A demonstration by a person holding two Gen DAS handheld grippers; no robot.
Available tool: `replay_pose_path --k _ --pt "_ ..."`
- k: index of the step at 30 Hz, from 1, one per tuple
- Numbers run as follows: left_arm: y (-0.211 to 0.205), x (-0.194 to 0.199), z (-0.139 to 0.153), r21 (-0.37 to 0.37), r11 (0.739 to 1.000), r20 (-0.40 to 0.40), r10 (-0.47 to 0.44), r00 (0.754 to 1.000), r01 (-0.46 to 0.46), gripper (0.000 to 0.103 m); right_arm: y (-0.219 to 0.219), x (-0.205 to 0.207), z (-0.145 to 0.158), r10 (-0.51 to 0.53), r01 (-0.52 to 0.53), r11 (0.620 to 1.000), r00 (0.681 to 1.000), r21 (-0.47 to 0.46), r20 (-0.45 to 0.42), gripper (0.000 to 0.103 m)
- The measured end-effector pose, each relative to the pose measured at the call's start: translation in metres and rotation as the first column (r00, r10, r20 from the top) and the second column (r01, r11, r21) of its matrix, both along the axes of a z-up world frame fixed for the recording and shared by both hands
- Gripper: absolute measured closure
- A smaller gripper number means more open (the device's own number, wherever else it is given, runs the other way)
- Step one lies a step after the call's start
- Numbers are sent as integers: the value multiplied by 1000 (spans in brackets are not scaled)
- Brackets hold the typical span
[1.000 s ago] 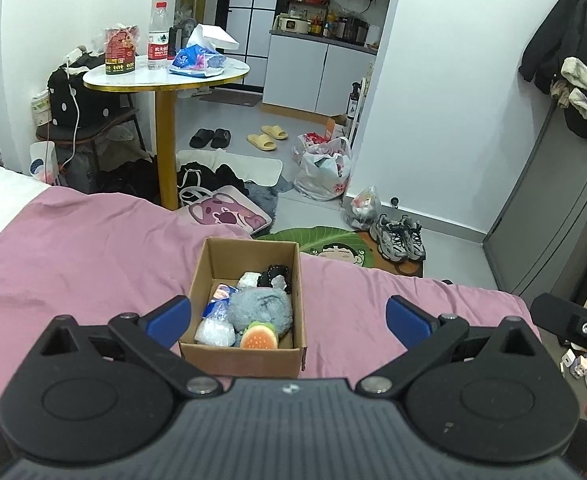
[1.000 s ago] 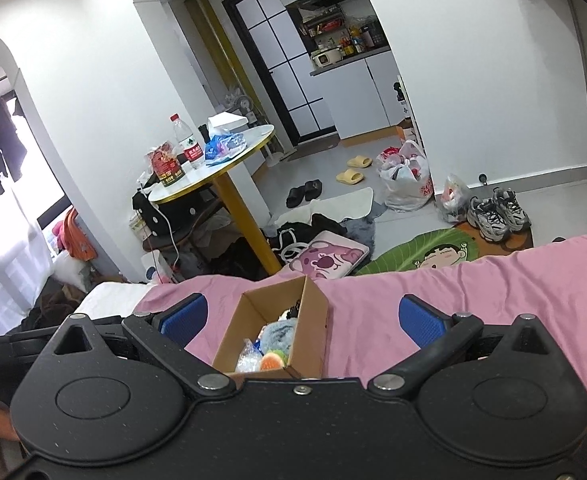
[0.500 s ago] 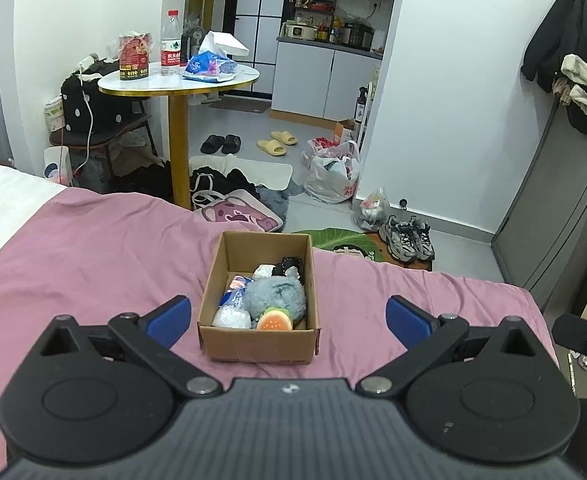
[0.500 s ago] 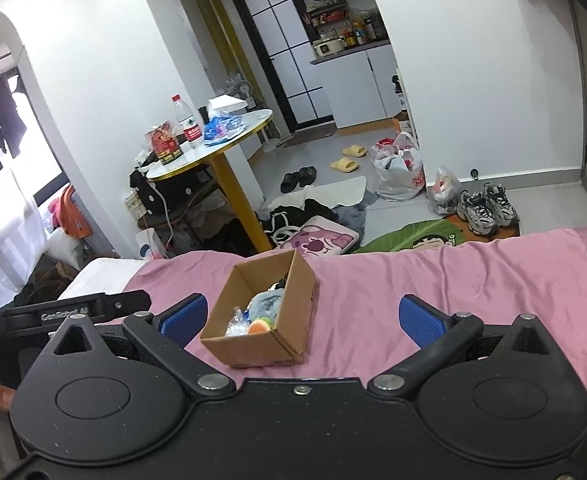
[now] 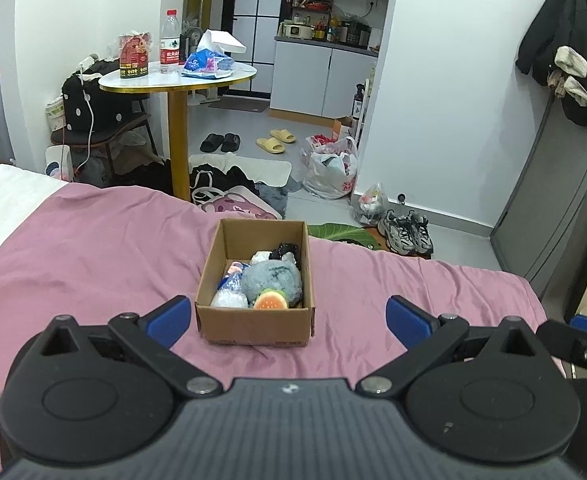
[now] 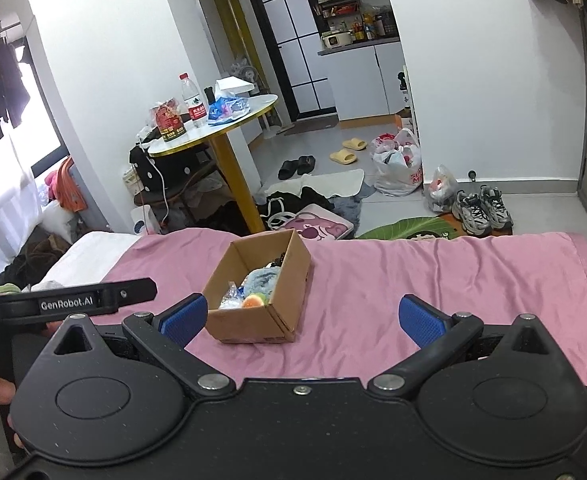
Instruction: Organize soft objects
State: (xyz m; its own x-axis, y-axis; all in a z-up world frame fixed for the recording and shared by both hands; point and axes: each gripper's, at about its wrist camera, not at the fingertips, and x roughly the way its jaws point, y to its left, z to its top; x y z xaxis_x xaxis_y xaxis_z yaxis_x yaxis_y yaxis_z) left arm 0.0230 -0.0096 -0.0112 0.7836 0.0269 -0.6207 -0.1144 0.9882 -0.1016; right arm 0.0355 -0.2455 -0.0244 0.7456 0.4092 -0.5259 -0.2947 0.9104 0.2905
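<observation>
Nearest the lens, the left gripper [image 5: 287,318] has its blue-padded fingers spread wide with nothing between them, and the right gripper [image 6: 301,318] is likewise released and empty. Both hover above the pink bedsheet [image 5: 73,248], apart from the cardboard box [image 5: 255,326] that sits on it just beyond the fingertips.

The box is open-topped and already holds the soft things: a grey plush [image 5: 271,280] in the middle, a small burger-shaped toy [image 5: 270,301] against the near wall, a crinkly clear-wrapped packet [image 5: 226,294] on the left, and some white and black items at the back that are too small to name. No loose soft objects show on the sheet around it, so the sorting looks close to done — though the bed's edges fall outside both views.

If the step in hand is a reach into the box, I would bring one gripper down from above, centred over the chosen item, and keep the pads clear of the cardboard walls so the light box does not skid on the sheet. The plush will squash, so close on its bulk rather than on loose fur — the other gripper could steady the box's outer wall.

Farther off stand a round table [image 5: 181,80] and scattered shoes on the floor
</observation>
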Motion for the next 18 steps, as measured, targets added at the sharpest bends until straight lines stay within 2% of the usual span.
replay_pose_path --k 18 --pt "-4 -16 1 26 1000 -1 -17 1000 17 0 -5 -5 -4 0 0 1000 1000 -1 -20 0"
